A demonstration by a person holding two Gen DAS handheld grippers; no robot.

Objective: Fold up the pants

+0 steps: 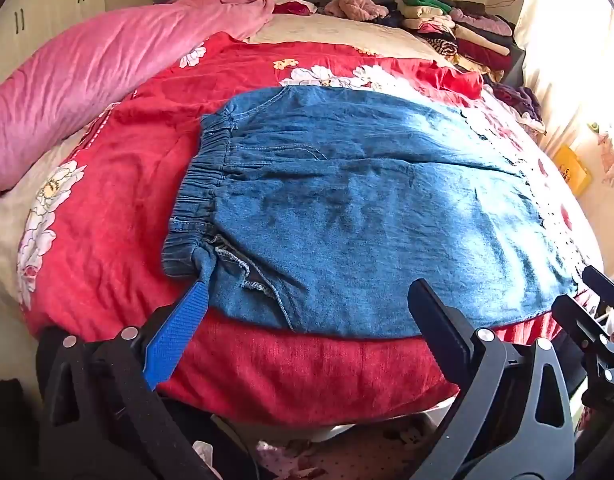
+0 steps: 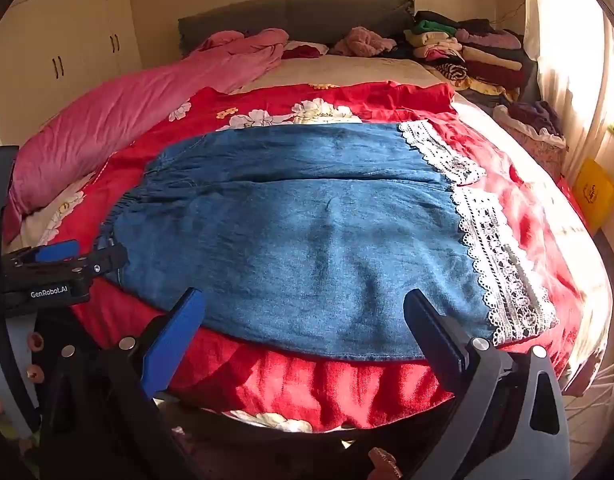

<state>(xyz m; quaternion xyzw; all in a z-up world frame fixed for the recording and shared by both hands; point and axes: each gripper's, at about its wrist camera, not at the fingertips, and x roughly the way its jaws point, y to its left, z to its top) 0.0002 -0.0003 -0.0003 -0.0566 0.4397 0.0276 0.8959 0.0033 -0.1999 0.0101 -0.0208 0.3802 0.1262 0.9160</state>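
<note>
I worked in a home bedroom: a bed [image 2: 387, 392] with headboard [image 2: 299, 12], pink duvet [image 2: 119, 108], folded clothes [image 2: 475, 56] and wardrobe doors [image 2: 67, 48].

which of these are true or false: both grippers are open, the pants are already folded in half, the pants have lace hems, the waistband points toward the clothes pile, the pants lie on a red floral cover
1. Both grippers are open. True: the left gripper and right gripper both stand with fingers wide apart, holding nothing.
2. The pants are folded in half. False: they lie spread flat, both legs side by side.
3. The hems have white lace. True.
4. The waistband points toward the clothes pile. False: it faces the pink quilt side.
5. The pants lie on a red floral cover. True.
</note>
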